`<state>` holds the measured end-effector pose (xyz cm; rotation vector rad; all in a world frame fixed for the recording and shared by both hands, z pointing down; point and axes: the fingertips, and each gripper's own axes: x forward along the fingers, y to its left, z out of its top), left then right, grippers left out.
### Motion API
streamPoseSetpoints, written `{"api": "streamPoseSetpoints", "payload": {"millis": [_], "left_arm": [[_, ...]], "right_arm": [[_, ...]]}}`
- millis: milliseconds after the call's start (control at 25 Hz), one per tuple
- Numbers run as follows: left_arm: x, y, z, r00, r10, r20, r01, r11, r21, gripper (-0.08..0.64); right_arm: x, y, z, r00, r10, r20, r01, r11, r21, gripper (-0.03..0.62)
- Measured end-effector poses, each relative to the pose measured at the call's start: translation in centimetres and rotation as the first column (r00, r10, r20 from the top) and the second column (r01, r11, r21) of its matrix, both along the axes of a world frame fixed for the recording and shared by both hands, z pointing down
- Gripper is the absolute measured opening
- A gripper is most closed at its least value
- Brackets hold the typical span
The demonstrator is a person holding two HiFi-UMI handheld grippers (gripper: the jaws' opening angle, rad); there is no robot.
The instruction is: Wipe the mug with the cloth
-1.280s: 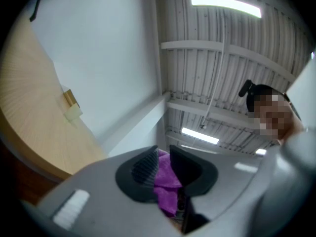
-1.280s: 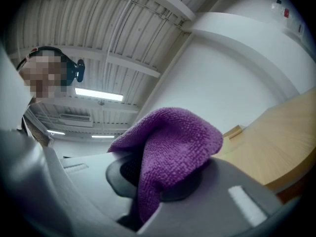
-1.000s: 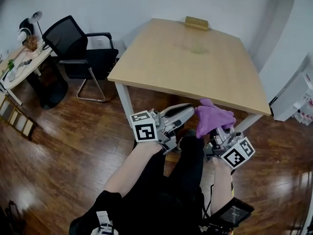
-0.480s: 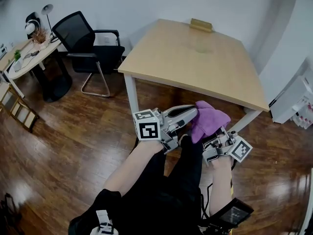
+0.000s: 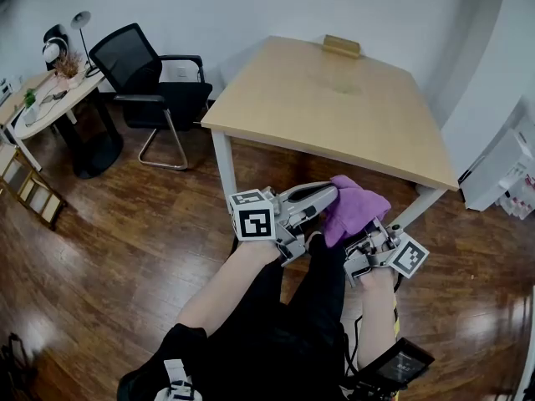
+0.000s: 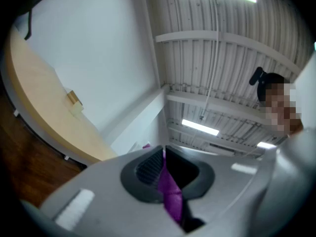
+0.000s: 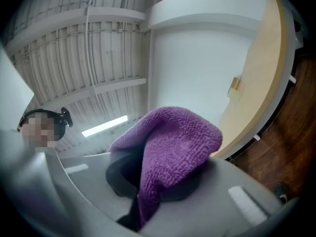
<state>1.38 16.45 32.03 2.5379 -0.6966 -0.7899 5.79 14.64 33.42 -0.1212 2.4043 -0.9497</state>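
A purple cloth (image 5: pixel 355 208) hangs bunched between my two grippers, low in front of the person's lap. My left gripper (image 5: pixel 331 195) points right. Its jaws have just been closing, and a thin fold of the cloth (image 6: pixel 170 197) is pinched between them (image 6: pixel 164 153). My right gripper (image 5: pixel 361 231) is shut on the cloth (image 7: pixel 174 141), which drapes over its jaws (image 7: pixel 148 174) and hides the tips. A small pale yellow-green object (image 5: pixel 343 81) stands far back on the wooden table (image 5: pixel 276 107). I cannot tell whether it is the mug.
A tan block (image 5: pixel 341 45) lies at the table's far edge. A black office chair (image 5: pixel 146 78) stands to the left, and beyond it a desk (image 5: pixel 38 107) with a lamp. White furniture (image 5: pixel 497 170) is at the right. The floor is dark wood.
The right gripper has rolled and drawn in lower and leftward with the cloth. The cloth now sits bunched against the left gripper's tips. The left gripper has shifted slightly.
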Motion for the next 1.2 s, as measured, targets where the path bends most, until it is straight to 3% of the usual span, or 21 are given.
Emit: {"api": "streamPoseSetpoints", "payload": {"millis": [160,280,1200], "left_arm": [[0.0,-1.0,1.1,0.995,0.017,-0.097,-0.028,0.993,-0.116,0.002],[0.2,-1.2,1.2,0.991,0.028,-0.133,-0.045,0.990,-0.132,0.000],[1.1,-1.0,0.9,0.992,0.053,-0.111,-0.067,0.990,-0.123,0.000]], "right_arm": [[0.4,0.0,0.2,0.999,0.020,-0.026,-0.019,0.999,0.029,0.035],[0.5,0.2,0.0,0.999,0.030,-0.040,-0.027,0.998,0.056,0.035],[0.4,1.1,-0.9,0.997,0.051,-0.061,-0.042,0.989,0.139,0.035]]}}
